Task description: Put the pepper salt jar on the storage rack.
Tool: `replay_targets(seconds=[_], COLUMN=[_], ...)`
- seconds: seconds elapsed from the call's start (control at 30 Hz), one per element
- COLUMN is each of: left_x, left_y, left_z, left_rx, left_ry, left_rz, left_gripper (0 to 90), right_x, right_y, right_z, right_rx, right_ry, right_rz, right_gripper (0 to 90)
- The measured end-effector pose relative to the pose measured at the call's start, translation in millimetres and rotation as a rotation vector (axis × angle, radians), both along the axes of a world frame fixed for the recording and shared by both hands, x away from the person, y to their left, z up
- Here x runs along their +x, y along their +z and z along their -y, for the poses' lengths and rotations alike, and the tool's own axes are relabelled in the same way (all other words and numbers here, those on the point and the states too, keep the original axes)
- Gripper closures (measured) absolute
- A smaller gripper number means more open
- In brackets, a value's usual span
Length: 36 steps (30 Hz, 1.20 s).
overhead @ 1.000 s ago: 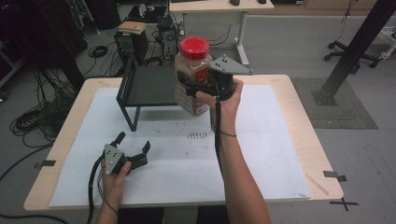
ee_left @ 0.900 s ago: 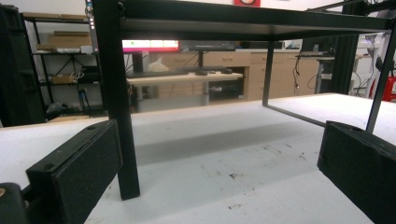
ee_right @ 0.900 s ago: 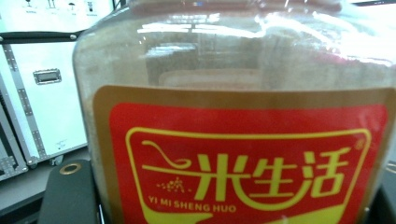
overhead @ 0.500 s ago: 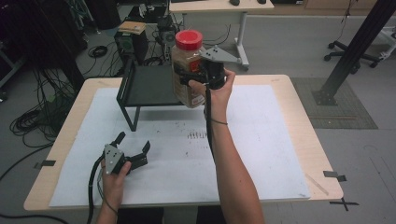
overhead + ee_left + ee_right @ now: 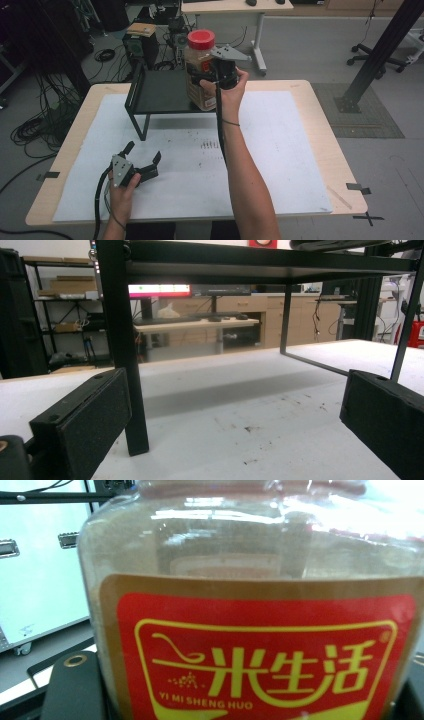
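A clear jar [image 5: 199, 75] with a red lid [image 5: 201, 38] and a red label, full of brownish grains, hangs upright at the right end of the black metal shelf [image 5: 160, 92]. My right gripper [image 5: 202, 81] is shut on the jar's sides from the right. Whether the jar's base touches the shelf I cannot tell. In the right gripper view the jar [image 5: 260, 605] is very close and one black pad [image 5: 75, 685] presses on its lower left. My left gripper [image 5: 143, 153] lies low on the white mat at the front left, open and holding nothing, and points at the shelf.
The shelf's front leg [image 5: 122, 340] stands just beyond my left gripper [image 5: 235, 430], with the space under the shelf ahead. A white mat [image 5: 280, 150] covers the wooden table [image 5: 320, 105]. Behind the table are cables, boxes and a desk.
My right hand has carried the jar leftward and a little farther back, over the shelf's right end. The left gripper has stayed put.
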<state>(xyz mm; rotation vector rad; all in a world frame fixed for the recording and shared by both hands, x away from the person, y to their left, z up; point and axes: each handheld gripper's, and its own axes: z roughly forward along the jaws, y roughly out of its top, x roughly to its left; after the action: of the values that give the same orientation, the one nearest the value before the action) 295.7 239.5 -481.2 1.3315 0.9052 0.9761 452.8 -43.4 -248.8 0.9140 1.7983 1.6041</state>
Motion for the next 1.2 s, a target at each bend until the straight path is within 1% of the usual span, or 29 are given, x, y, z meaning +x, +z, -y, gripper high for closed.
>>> replay_targets(seconds=[0.1,0.13,0.3,0.33,0.37,0.47,0.63,0.67,0.8,0.83,1.2], left_x=[0.0,0.0,-0.2,-0.2,-0.2,-0.3,-0.3,-0.3,-0.4,-0.4,-0.3], left_y=[0.0,0.0,0.0,0.0,0.0,0.0,0.0,0.0,0.0,0.0,0.0], left_z=[-0.1,-0.1,0.0,0.0,0.0,0.1,0.1,0.1,0.2,0.2,0.0], left_rx=[0.003,0.003,0.006,0.006,0.006,0.007,0.007,0.007,0.008,0.008,0.007], left_ry=[-0.002,-0.002,-0.002,-0.002,-0.003,-0.003,-0.003,-0.003,-0.003,-0.003,-0.002], left_rz=[0.003,0.003,0.005,0.005,0.005,0.006,0.006,0.006,0.006,0.006,0.005], left_gripper=[0.4,0.4,0.4,0.4,0.4,0.4,0.3,0.3,0.3,0.3,0.2], right_x=[2.4,6.2,9.5,9.5,10.9,11.6,12.8,13.1,13.1,12.7,13.3], right_y=[-1.6,-5.0,-7.7,-7.7,-8.2,-8.6,-10.6,-13.1,-13.4,-14.4,-16.7], right_z=[-1.8,-5.5,-9.4,-9.4,-9.8,-9.9,-8.0,-7.4,-7.5,-9.2,-8.3], right_rx=[-0.004,-0.009,-0.020,-0.020,-0.009,-0.006,0.000,-0.002,-0.007,-0.012,0.002], right_ry=[-0.002,-0.001,0.005,0.005,0.010,0.007,0.009,0.010,0.014,0.011,0.018], right_rz=[-0.004,-0.010,-0.018,-0.018,-0.020,-0.019,-0.012,0.005,0.010,0.018,0.027], right_gripper=[24.5,24.5,24.5,24.5,24.5,24.5,24.4,24.4,24.3,24.3,24.0])
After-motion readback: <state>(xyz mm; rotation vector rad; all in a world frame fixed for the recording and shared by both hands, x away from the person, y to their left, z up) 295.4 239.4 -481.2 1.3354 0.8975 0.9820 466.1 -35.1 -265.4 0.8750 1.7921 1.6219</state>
